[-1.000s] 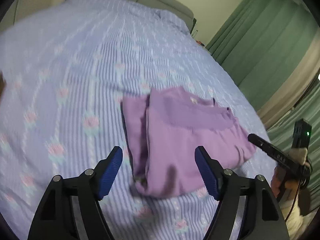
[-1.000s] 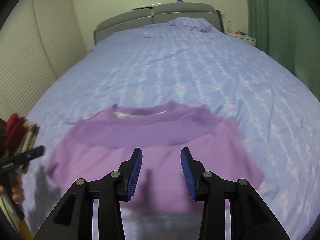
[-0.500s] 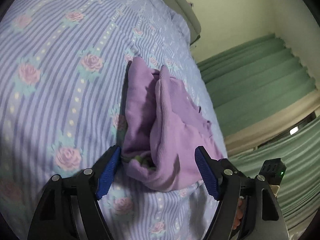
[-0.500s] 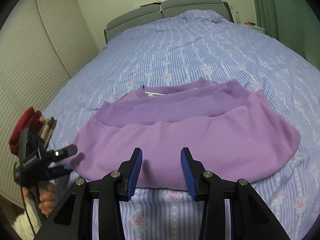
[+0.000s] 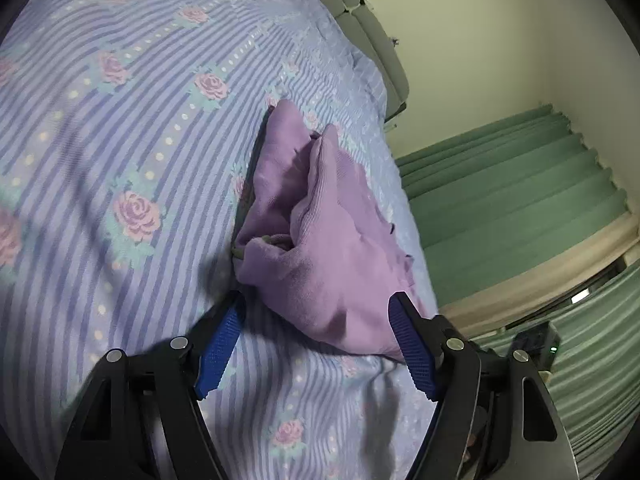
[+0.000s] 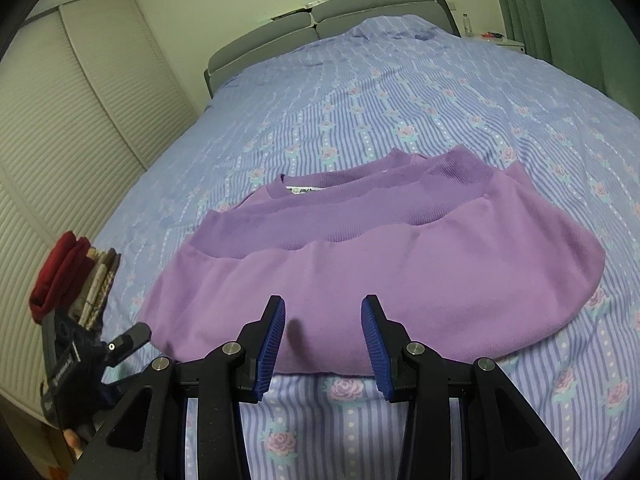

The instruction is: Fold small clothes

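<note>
A folded purple knit sweatshirt (image 6: 380, 248) with ribbed collar and hem lies on a bed (image 6: 400, 92) covered in a lilac striped sheet printed with roses, close to the near edge. Its white neck label is too small to read. In the left wrist view the sweatshirt (image 5: 320, 240) appears end-on, layers bunched, its far side hidden. The left gripper (image 5: 316, 344), black with blue ribbed pads, stands wide open around the sweatshirt's near corner, gripping nothing. The right gripper (image 6: 323, 340) hovers half open at the near fold, empty. At the bed's left edge sits a stack of folded red and patterned clothes (image 6: 72, 276), partly blocked by the left gripper (image 6: 120, 344). Green curtains (image 5: 520, 200) hang beyond.
</note>
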Demonstrator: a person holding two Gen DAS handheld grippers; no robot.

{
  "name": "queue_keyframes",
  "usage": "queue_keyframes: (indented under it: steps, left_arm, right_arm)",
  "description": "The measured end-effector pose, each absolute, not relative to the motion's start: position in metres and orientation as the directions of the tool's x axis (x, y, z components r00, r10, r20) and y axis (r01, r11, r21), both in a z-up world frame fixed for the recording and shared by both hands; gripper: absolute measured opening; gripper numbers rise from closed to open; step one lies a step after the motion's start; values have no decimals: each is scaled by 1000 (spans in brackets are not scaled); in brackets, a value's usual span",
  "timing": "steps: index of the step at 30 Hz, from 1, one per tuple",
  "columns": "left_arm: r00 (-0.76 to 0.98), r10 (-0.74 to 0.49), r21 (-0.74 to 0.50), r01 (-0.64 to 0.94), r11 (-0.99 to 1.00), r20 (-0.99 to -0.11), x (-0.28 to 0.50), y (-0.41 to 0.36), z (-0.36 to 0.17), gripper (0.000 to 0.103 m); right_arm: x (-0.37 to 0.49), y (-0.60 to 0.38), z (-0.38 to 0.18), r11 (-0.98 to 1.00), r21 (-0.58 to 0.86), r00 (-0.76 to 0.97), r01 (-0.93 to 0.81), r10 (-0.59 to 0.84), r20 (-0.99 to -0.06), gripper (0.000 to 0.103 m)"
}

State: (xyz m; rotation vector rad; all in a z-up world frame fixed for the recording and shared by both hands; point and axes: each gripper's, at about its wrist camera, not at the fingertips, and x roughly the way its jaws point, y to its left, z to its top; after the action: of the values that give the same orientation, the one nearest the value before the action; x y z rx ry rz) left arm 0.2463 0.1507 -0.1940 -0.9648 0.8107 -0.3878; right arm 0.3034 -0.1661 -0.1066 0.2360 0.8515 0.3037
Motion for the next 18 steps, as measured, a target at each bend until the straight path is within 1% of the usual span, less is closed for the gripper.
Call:
queue_keyframes:
  steps: [6, 7, 9, 10, 11, 12, 13, 15, 18]
  left_arm:
    - [660, -595, -831, -83, 550, -460, 279, 141, -188, 69]
    - [656, -583, -816, -88, 571, -479, 283, 138, -186, 67]
    - [659, -557, -790, -94, 606, -506, 288, 132, -184, 65]
    - [658, -542, -775, -102, 624, -523, 290, 130, -183, 56]
    - [656, -503, -741, -129, 659, -563, 290, 127, -180, 46]
    - [660, -484, -726, -138, 673, -575, 290, 125, -179, 33]
    - [662, -482, -723, -134, 678, -574, 289, 125, -177, 30]
    - [675, -463, -705, -121, 699, -575, 288, 121, -166, 28]
    - [699, -431, -644, -56, 763, -571, 282, 110, -136, 27]
  right_arm:
    - [302, -162, -109, 929, 329, 618, -168, 359, -699, 40]
    - [301, -161, -110, 930, 327, 617, -167, 357, -701, 40]
    - [300, -160, -111, 929, 328, 617, -170, 360, -700, 39]
    - [300, -158, -110, 930, 323, 618, -174, 359, -700, 37]
    - [299, -157, -110, 932, 316, 620, -179, 357, -699, 32]
    - [299, -155, -109, 934, 305, 624, -186, 352, -698, 29]
    - [299, -153, -109, 936, 298, 625, -189, 348, -699, 26]
    - [299, -150, -108, 934, 292, 623, -208, 356, -696, 22]
    - [301, -143, -111, 933, 274, 618, -235, 361, -699, 16]
